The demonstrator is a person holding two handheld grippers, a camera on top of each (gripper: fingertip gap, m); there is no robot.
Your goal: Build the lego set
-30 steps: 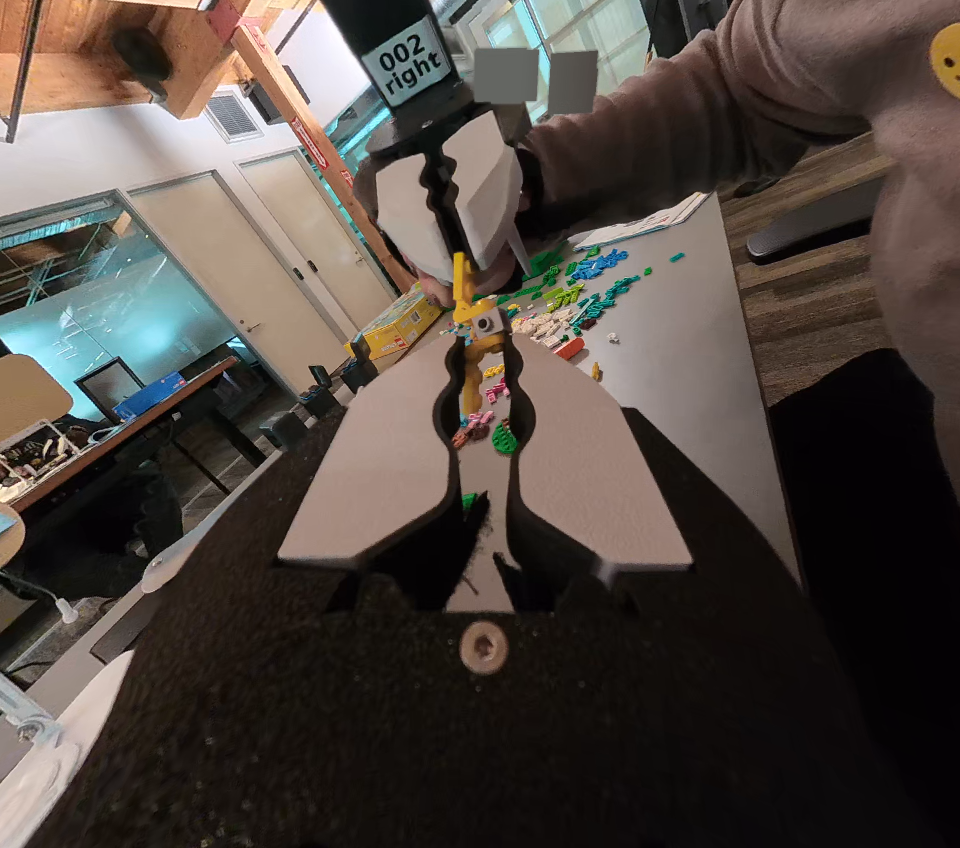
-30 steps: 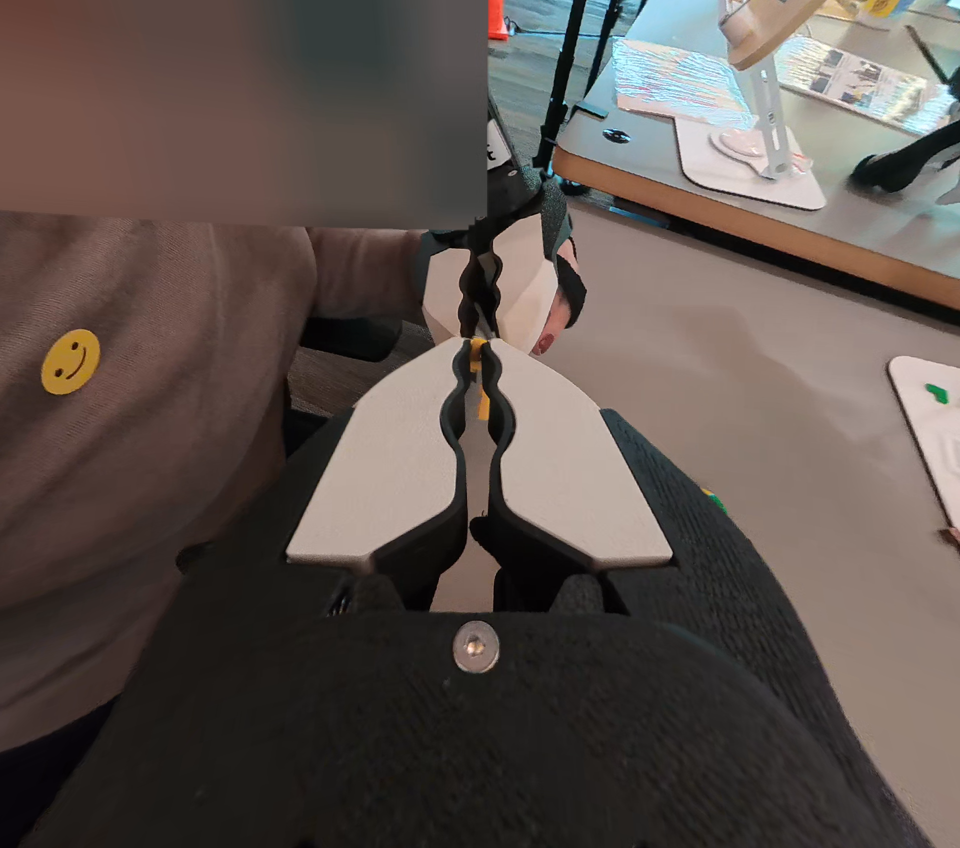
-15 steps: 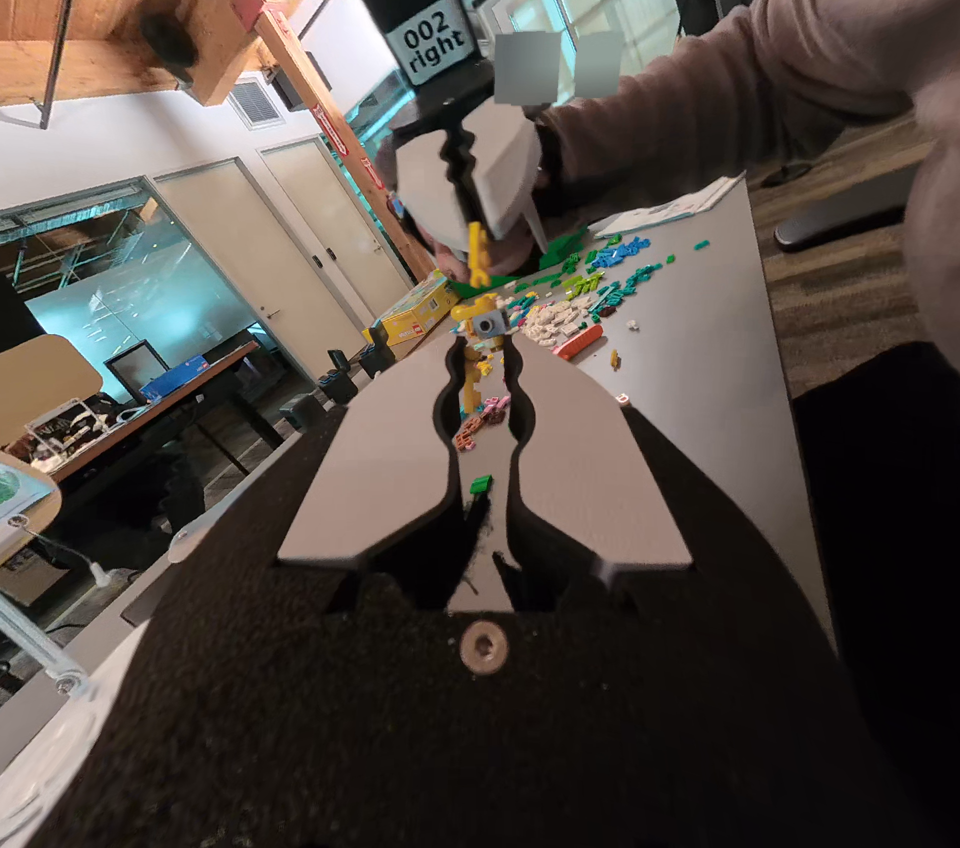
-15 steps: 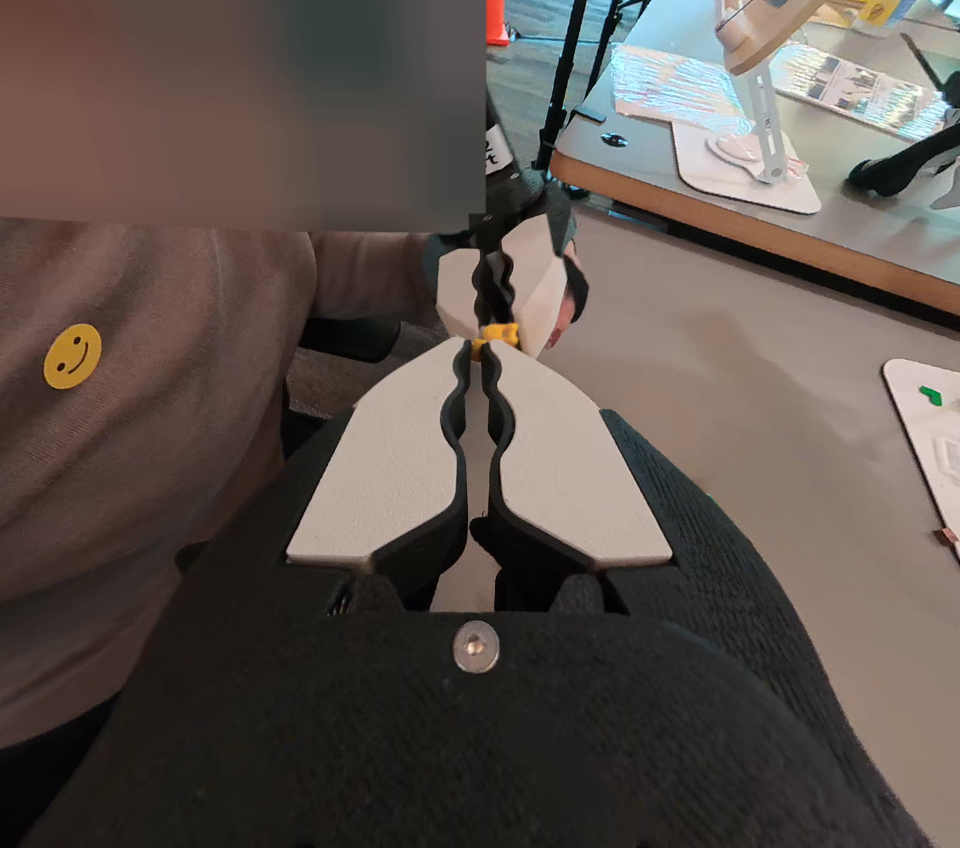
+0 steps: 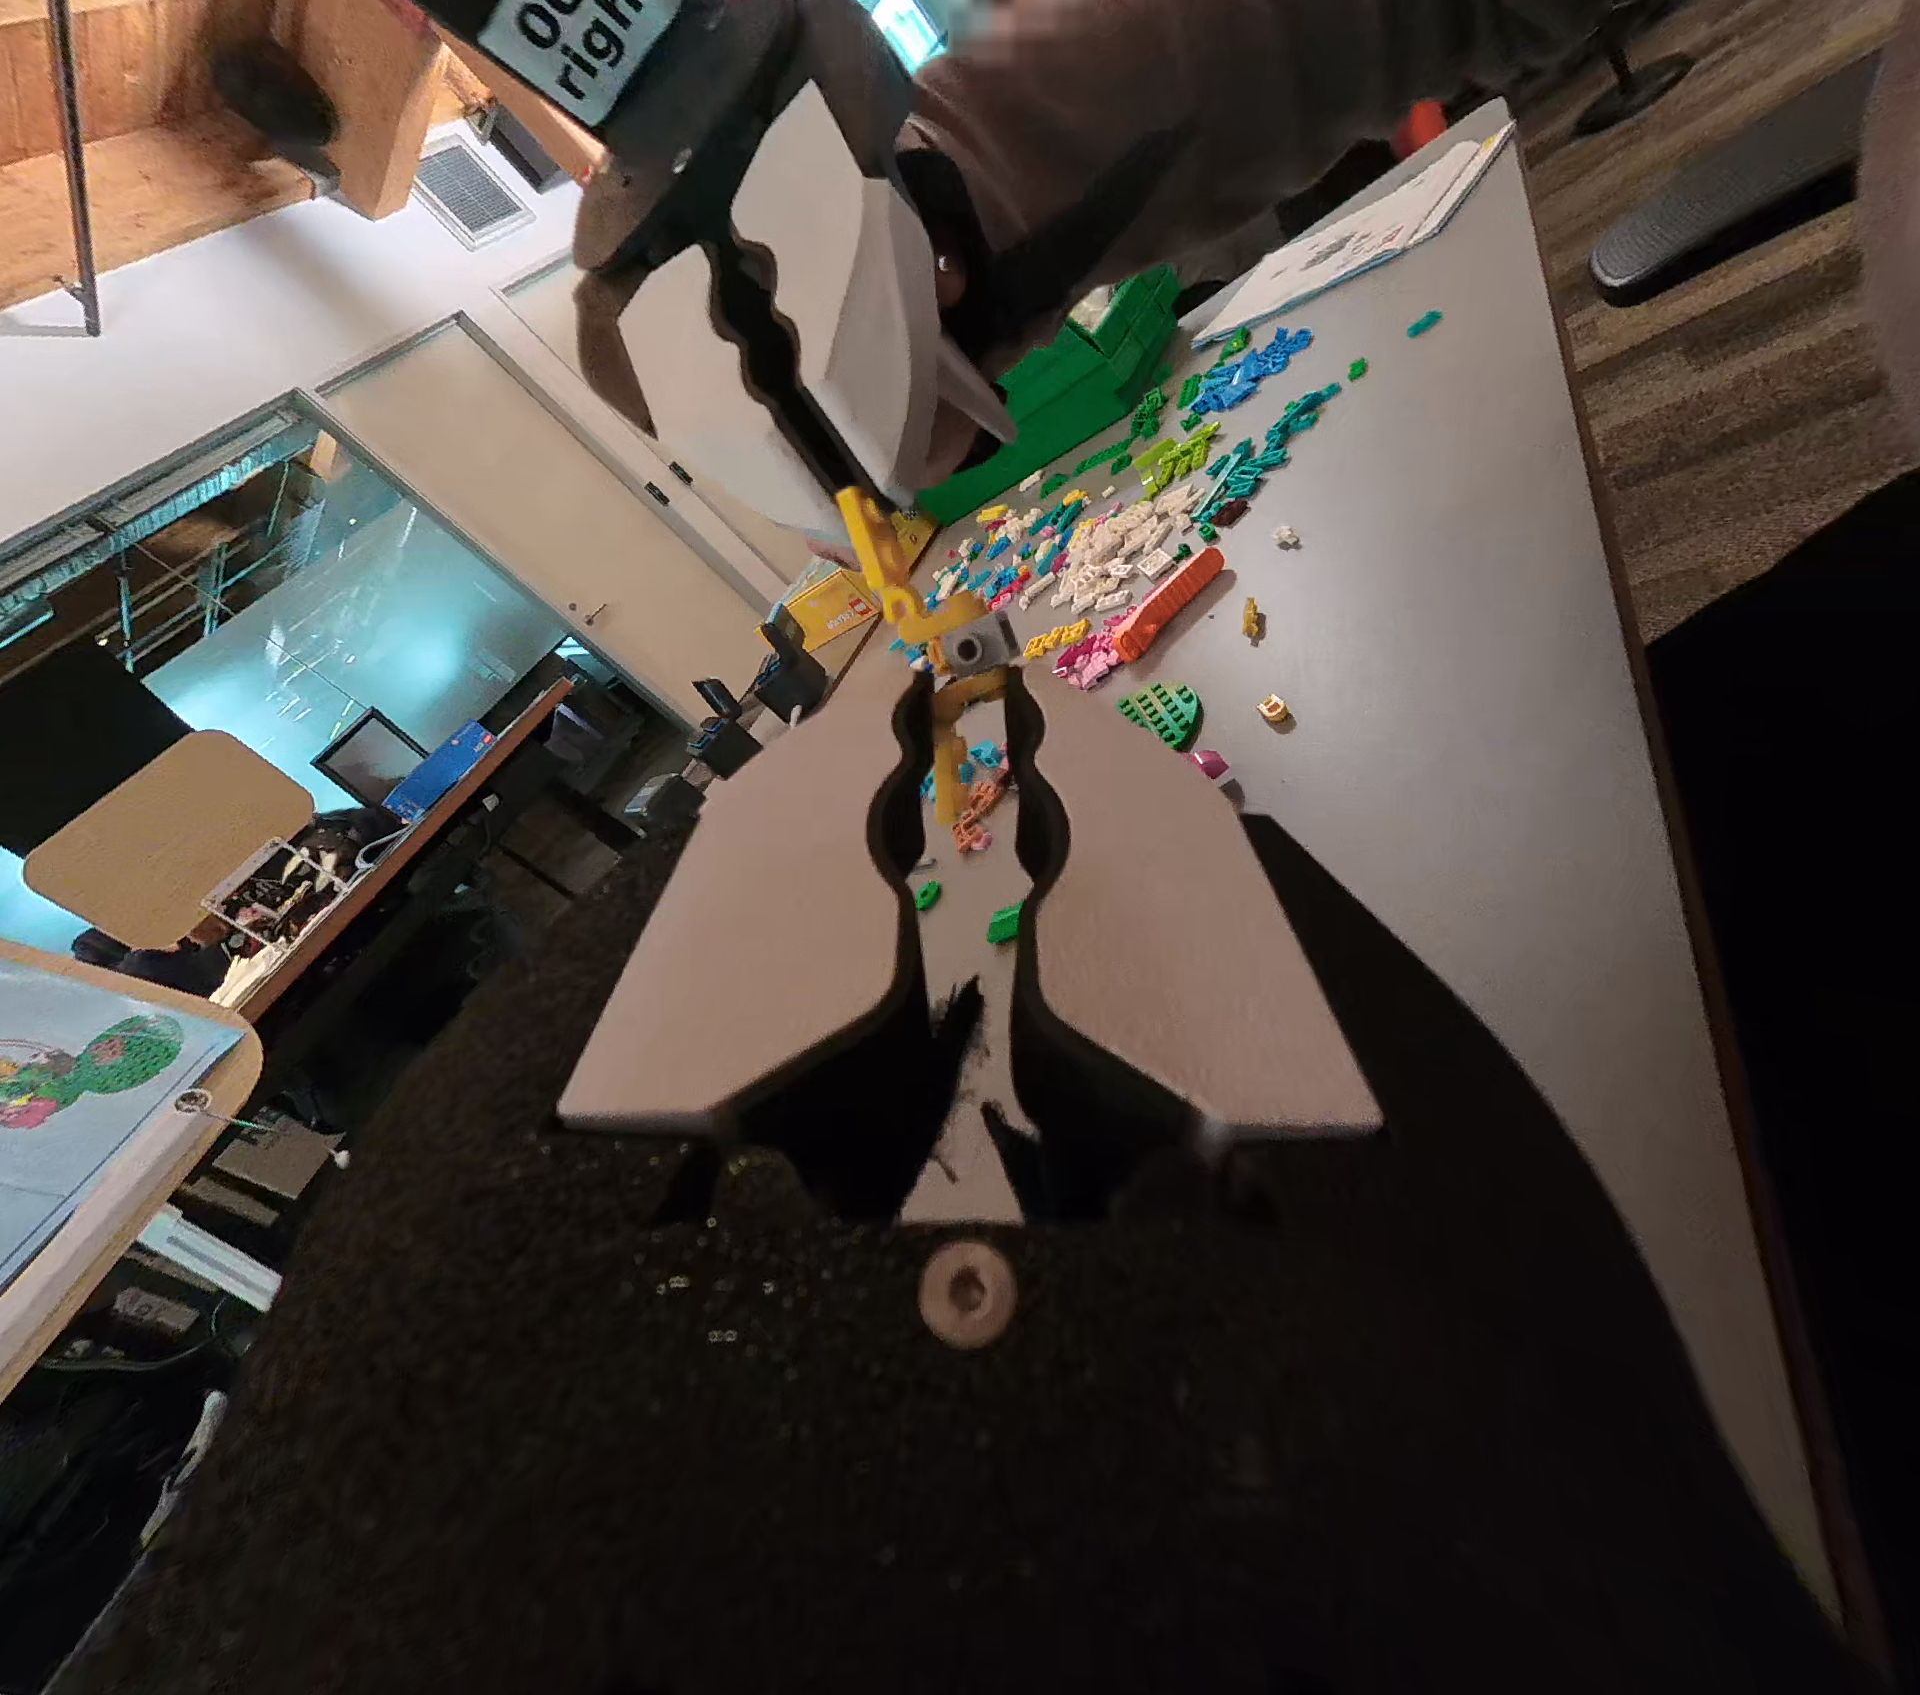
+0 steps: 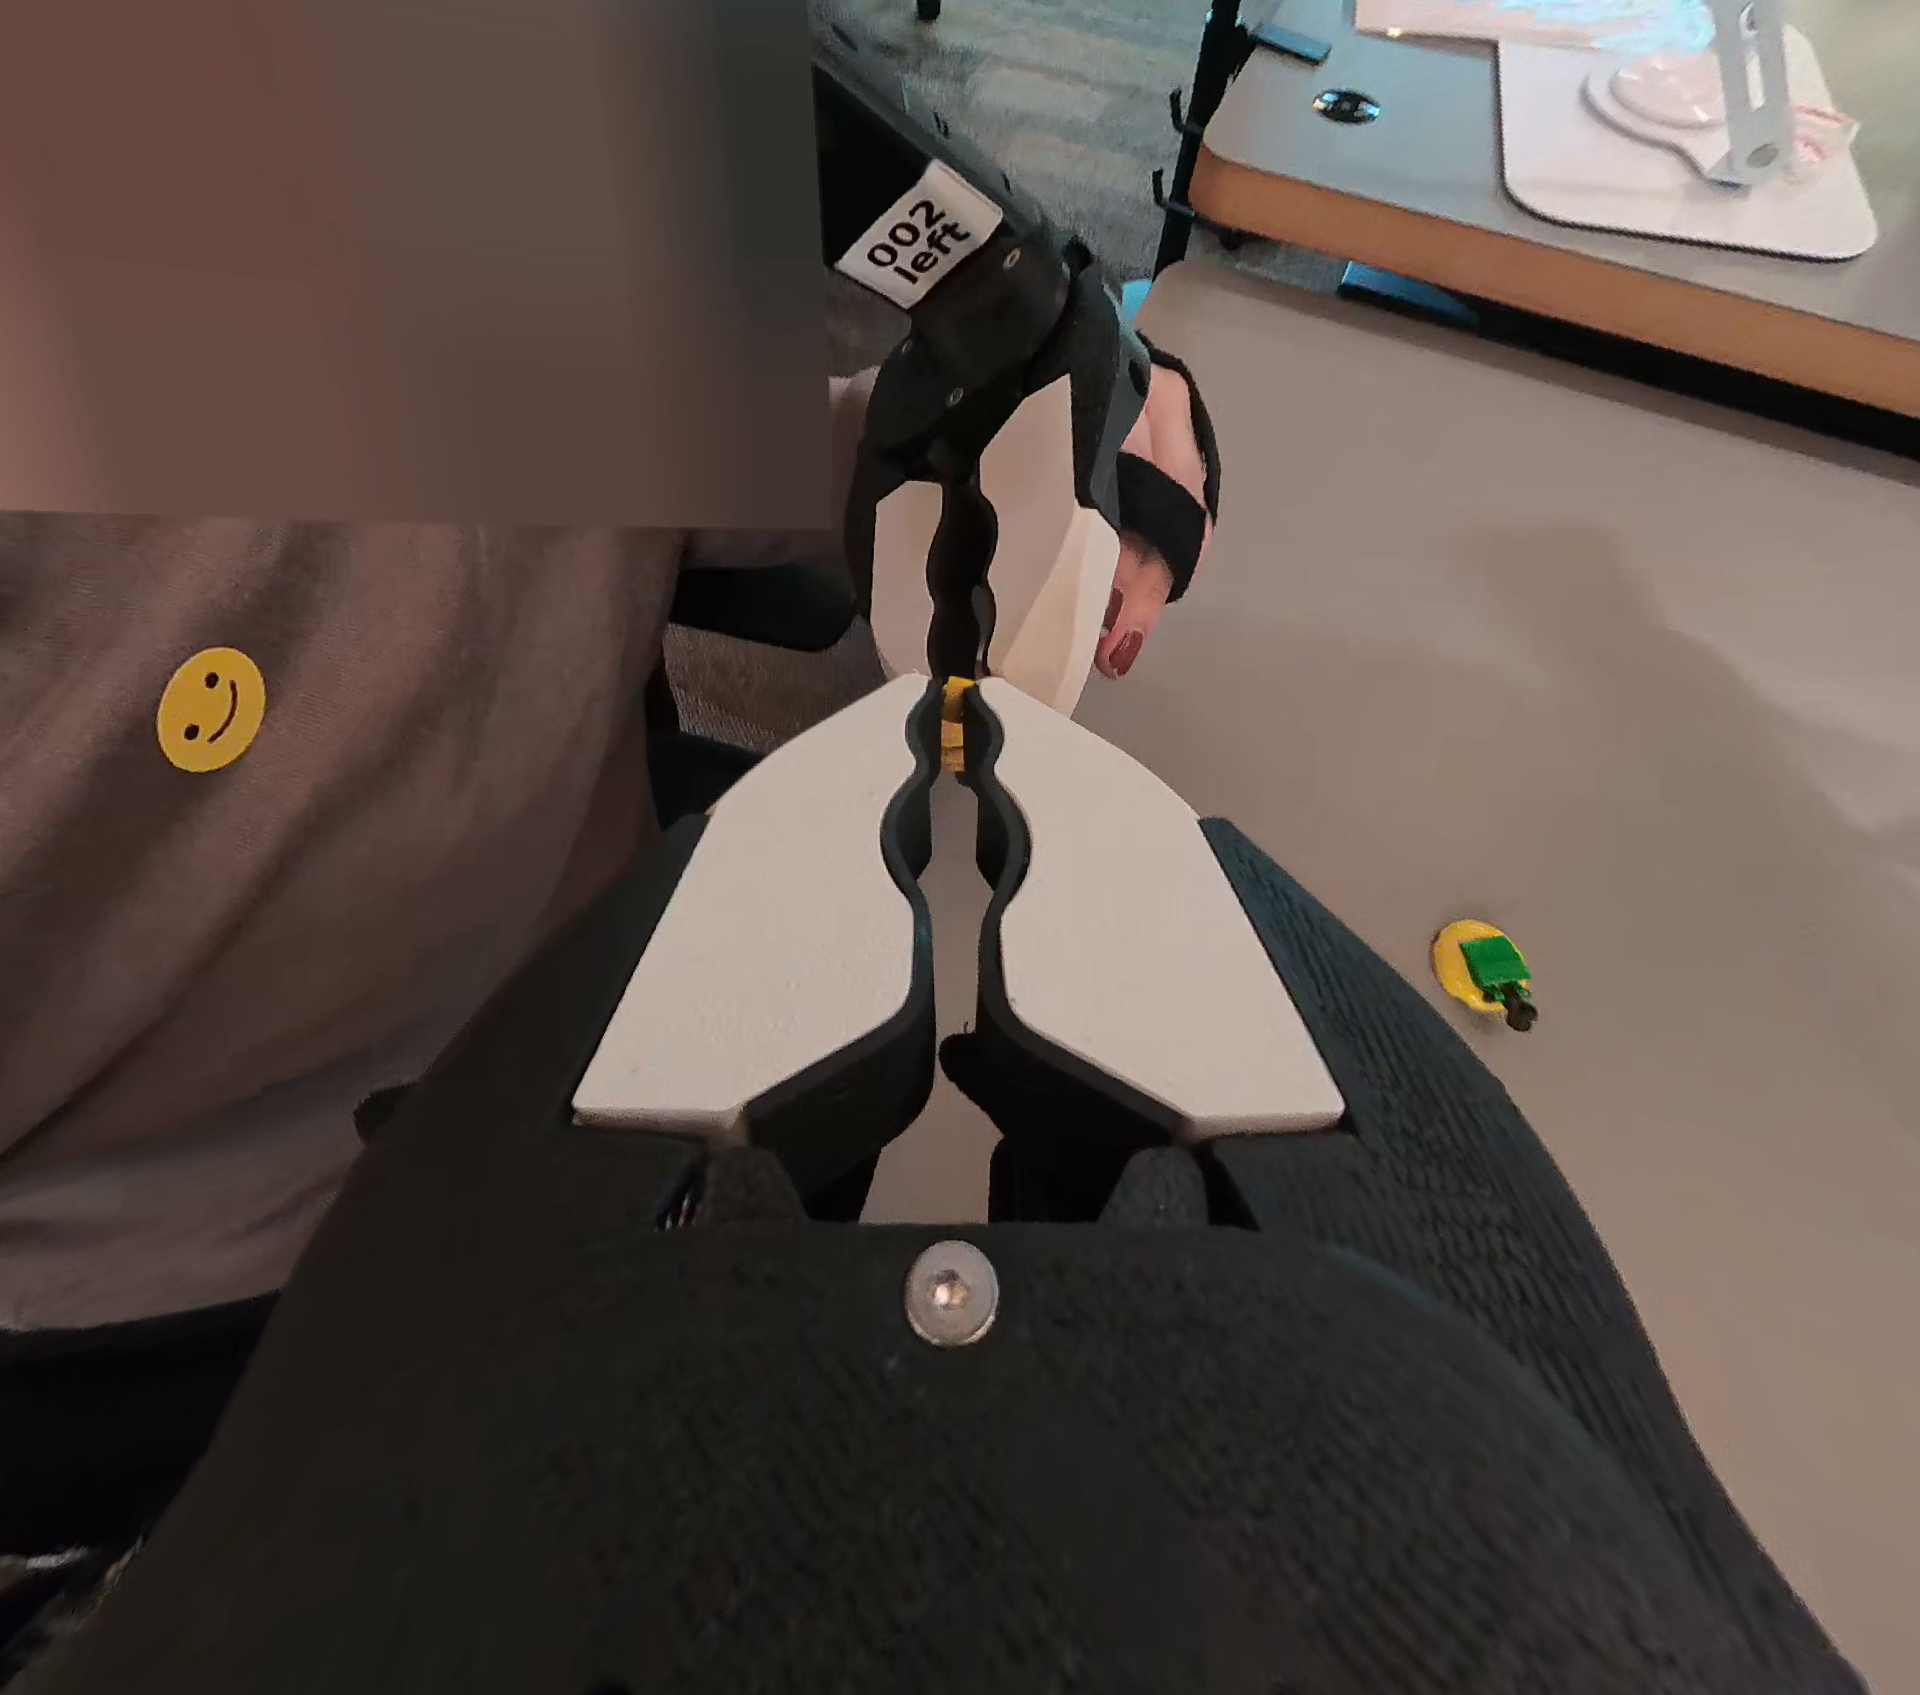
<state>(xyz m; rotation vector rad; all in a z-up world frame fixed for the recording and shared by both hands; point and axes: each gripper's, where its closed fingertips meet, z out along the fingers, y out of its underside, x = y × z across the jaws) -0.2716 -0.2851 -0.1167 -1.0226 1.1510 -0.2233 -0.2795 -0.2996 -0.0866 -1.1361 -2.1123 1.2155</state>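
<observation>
My left gripper (image 5: 961,689) is shut on a small yellow lego assembly (image 5: 951,643) with a grey studded block on it, held above the table. My right gripper (image 5: 868,497) comes in from the upper left of the left wrist view, shut on a thin yellow piece (image 5: 873,539) whose lower end meets the assembly. In the right wrist view my right gripper (image 6: 951,689) is shut on that yellow piece (image 6: 951,726), tip to tip with the left gripper (image 6: 961,658). Most of the assembly is hidden there.
Several loose coloured lego pieces (image 5: 1122,523) lie spread on the grey table (image 5: 1455,710), with a green built block (image 5: 1070,388), an orange brick separator (image 5: 1169,601), a booklet (image 5: 1361,243) and a yellow box (image 5: 831,606). A yellow round piece with a green part (image 6: 1481,970) lies apart. My two grippers' fingertips are within a few centimetres of each other.
Both grippers have turned and come closer to each other. The right gripper now tilts in from the upper left, and its yellow piece has come down to meet the assembly.
</observation>
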